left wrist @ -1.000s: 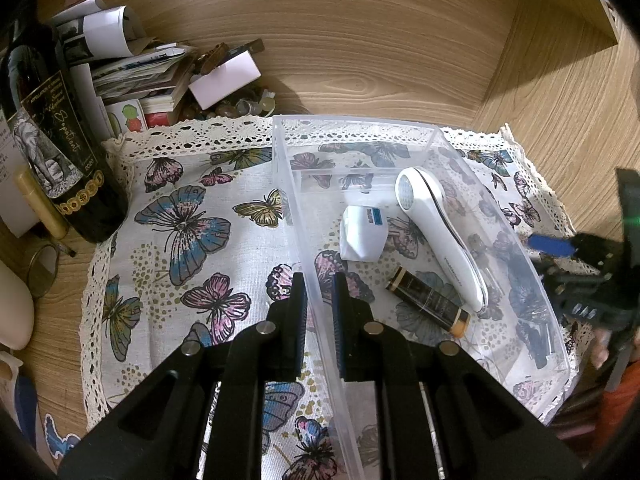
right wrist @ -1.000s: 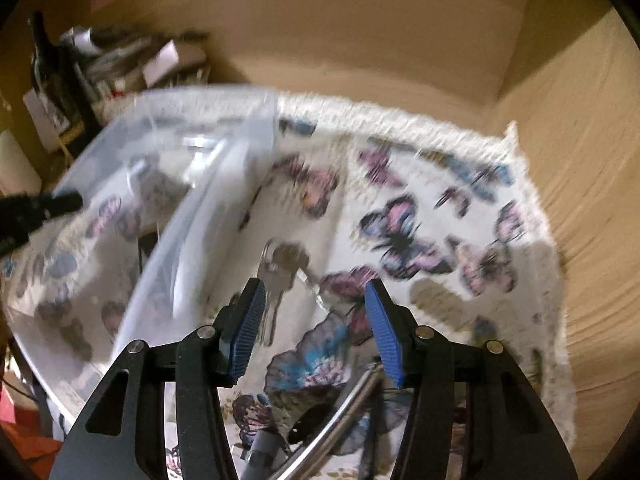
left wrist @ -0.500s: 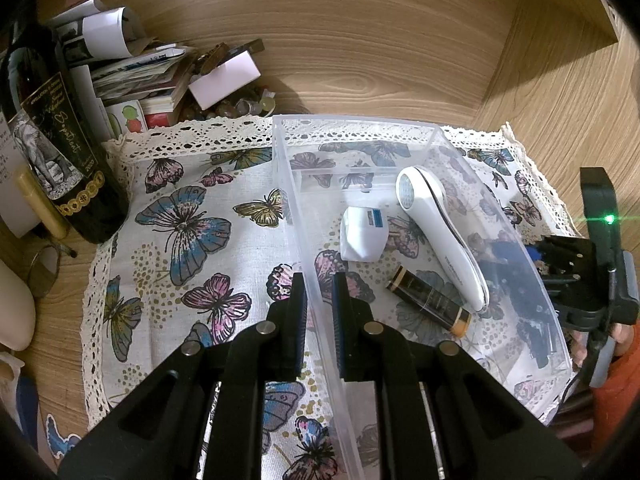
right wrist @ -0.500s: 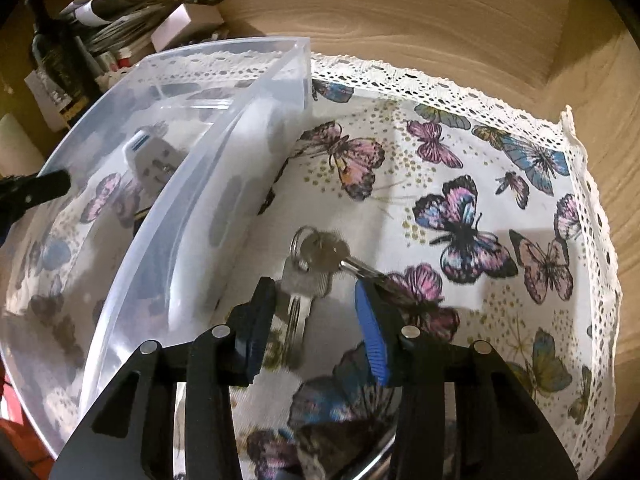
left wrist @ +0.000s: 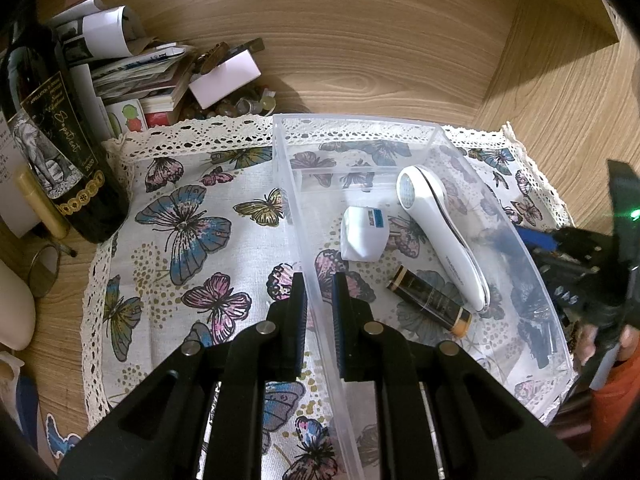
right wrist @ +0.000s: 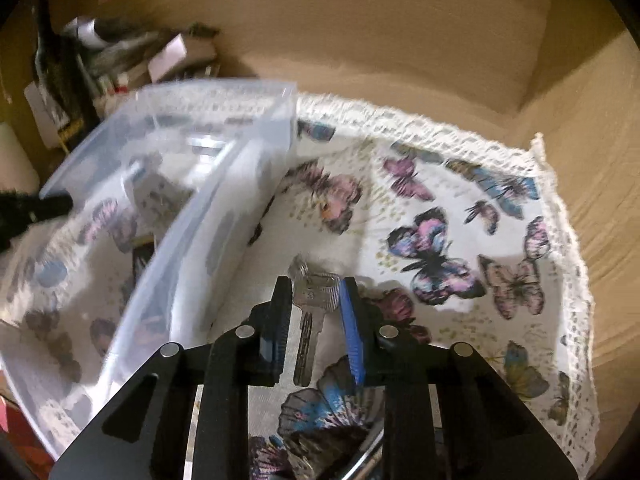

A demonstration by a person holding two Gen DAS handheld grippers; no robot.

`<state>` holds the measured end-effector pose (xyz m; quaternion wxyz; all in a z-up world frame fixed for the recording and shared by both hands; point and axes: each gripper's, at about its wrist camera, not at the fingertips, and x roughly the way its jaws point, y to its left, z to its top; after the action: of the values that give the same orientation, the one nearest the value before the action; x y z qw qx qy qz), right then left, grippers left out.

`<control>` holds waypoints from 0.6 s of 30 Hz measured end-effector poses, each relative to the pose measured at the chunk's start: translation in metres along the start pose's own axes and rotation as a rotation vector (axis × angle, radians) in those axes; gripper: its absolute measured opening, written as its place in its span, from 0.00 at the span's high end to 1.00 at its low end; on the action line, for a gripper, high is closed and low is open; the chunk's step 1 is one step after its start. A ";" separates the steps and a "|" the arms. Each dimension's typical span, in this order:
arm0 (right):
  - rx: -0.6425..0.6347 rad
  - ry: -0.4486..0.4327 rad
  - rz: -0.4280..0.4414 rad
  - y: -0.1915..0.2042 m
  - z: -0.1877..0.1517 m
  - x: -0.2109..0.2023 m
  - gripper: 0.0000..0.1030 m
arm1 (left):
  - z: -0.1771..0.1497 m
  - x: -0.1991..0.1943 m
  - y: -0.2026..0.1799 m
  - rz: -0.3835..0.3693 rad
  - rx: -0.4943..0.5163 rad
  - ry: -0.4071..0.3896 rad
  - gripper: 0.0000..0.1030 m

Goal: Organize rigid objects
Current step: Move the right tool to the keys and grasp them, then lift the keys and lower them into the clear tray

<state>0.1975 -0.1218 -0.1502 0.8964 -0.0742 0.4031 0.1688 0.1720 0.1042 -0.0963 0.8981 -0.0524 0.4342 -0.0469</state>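
A clear plastic bin [left wrist: 356, 121] stands on the butterfly cloth [left wrist: 192, 240]. My left gripper [left wrist: 318, 280] is shut on its left wall. Inside lie a white handheld device [left wrist: 436, 232], a small white box [left wrist: 364, 236] and a black and gold tube [left wrist: 428, 304]. Right of the bin [right wrist: 224, 184], a silver key [right wrist: 308, 332] on a ring lies on the cloth. My right gripper [right wrist: 314, 282] straddles the key's head, its jaws closing with the pads at the head's edges. The right gripper [left wrist: 536, 239] also shows past the bin's right wall.
A dark wine bottle [left wrist: 52, 152] and a pile of papers and small boxes [left wrist: 152, 76] crowd the back left corner. Wooden walls close the back and right. A curved metal piece [right wrist: 368, 452] lies under my right gripper.
The right gripper's fingers have come together from wide apart and now hold the key's head between them. The left gripper has stayed on the bin wall.
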 end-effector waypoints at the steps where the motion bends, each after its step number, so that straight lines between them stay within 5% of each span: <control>1: 0.005 -0.015 -0.003 -0.002 0.001 -0.006 0.78 | 0.000 0.000 0.000 0.000 0.000 0.000 0.89; 18: -0.009 -0.262 0.024 0.014 0.041 -0.087 0.78 | 0.000 0.000 0.000 0.000 0.000 0.000 0.89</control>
<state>0.1670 -0.1194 -0.0579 0.9389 -0.0507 0.2825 0.1898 0.1719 0.1041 -0.0968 0.8981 -0.0522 0.4341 -0.0468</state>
